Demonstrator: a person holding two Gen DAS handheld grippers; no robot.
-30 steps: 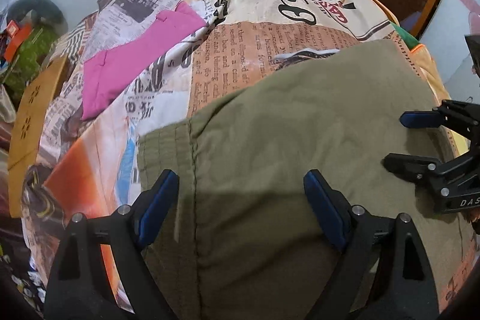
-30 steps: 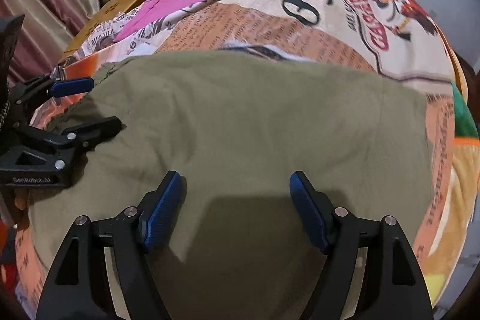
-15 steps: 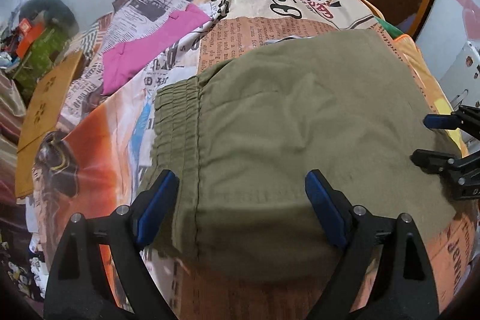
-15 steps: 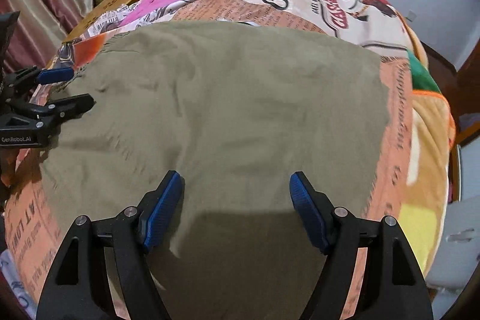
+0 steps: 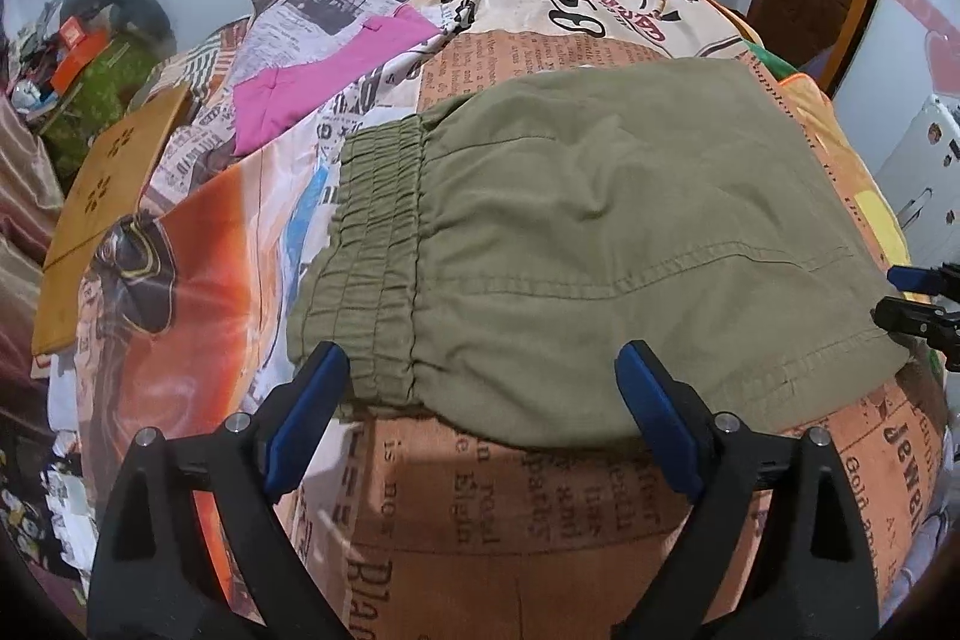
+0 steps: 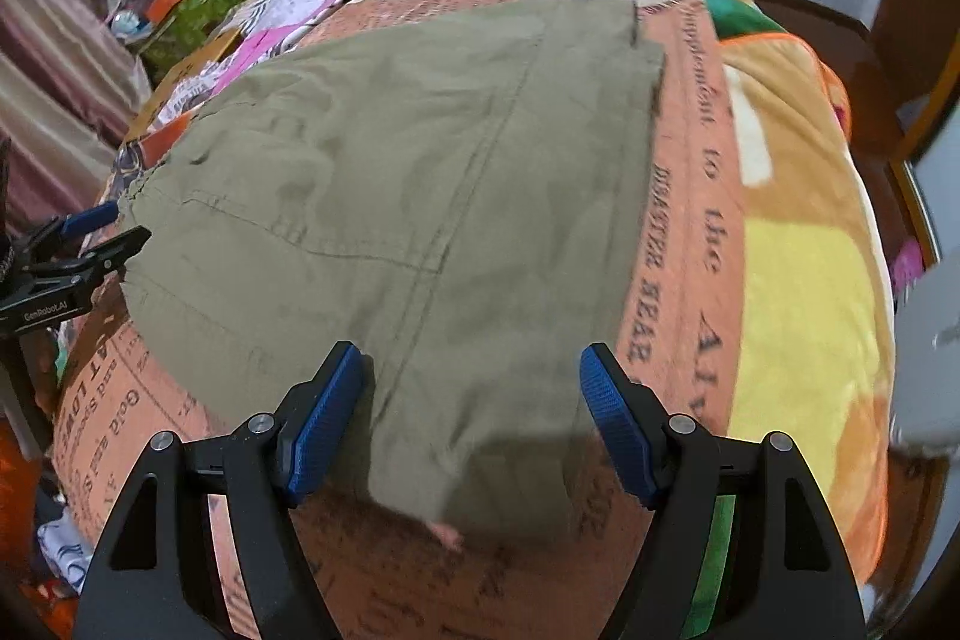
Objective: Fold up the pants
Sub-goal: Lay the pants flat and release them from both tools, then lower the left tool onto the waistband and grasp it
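Olive cotton pants [image 5: 600, 232], folded flat, elastic waistband leftward, both grippers' fingers [image 5: 306, 394] [image 6: 327, 400] spread, empty.

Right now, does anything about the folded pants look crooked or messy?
Mostly neat. The olive pants lie flat on the printed bedspread, but one near corner juts past the rest, leaving that edge uneven. Light wrinkles only; nothing is damaged.

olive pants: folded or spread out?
Folded. The olive pants lie as a compact flat rectangle on the bedspread, elastic waistband at one end, no separate legs showing.
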